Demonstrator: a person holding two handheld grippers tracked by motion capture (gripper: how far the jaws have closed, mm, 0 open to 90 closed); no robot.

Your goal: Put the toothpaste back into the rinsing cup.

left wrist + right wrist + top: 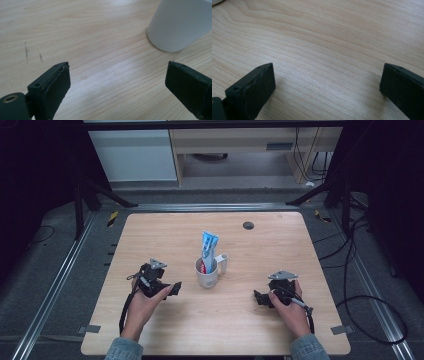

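Light wood table (150, 240), grommet hole (248, 225) at far edge, dark floor with rails and cables around. White mug (207, 273) at centre holds a blue tube (208, 251), print unreadable. Left gripper (170, 289) jaws wide, mug wall near; right gripper (260, 298) wide over bare wood, well apart from mug
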